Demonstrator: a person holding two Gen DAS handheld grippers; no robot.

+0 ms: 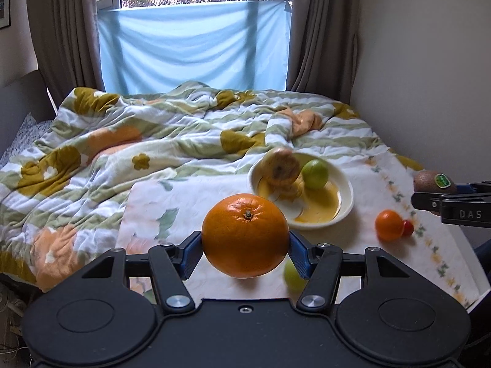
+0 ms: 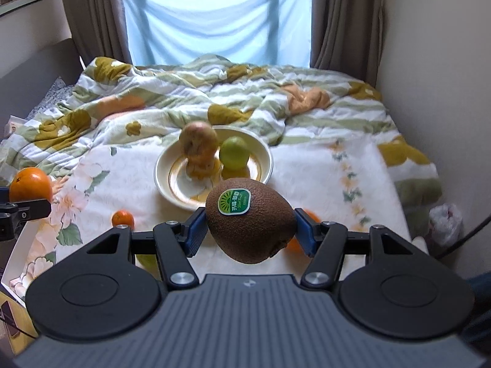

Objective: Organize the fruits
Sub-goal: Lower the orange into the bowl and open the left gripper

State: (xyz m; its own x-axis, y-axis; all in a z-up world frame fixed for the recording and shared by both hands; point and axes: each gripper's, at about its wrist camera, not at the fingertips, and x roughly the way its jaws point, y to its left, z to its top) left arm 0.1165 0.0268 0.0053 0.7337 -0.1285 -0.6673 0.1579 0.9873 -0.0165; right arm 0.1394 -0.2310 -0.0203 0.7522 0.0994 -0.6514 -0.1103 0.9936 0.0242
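My left gripper point(image 1: 245, 250) is shut on a large orange point(image 1: 245, 234), held above the bed. My right gripper point(image 2: 250, 230) is shut on a brown kiwi point(image 2: 250, 224) with a green sticker; the same kiwi point(image 1: 434, 181) shows at the right edge of the left wrist view. A cream bowl point(image 1: 345, 205) on the floral sheet holds a yellowish apple point(image 1: 280, 165) and a green fruit point(image 1: 314, 173). In the right wrist view the bowl point(image 2: 267, 162) lies just beyond the kiwi. A small orange point(image 1: 389, 225) and a tiny red fruit point(image 1: 407, 228) lie right of the bowl. Another green fruit point(image 1: 293, 274) peeks out under the orange.
A rumpled flowered quilt point(image 1: 122, 141) covers the bed's far and left part. A wall point(image 1: 429, 61) runs along the right side, curtains and a window behind. A second small orange point(image 2: 122, 218) lies left of the bowl. A white plastic bag point(image 2: 445, 220) sits by the bed's right edge.
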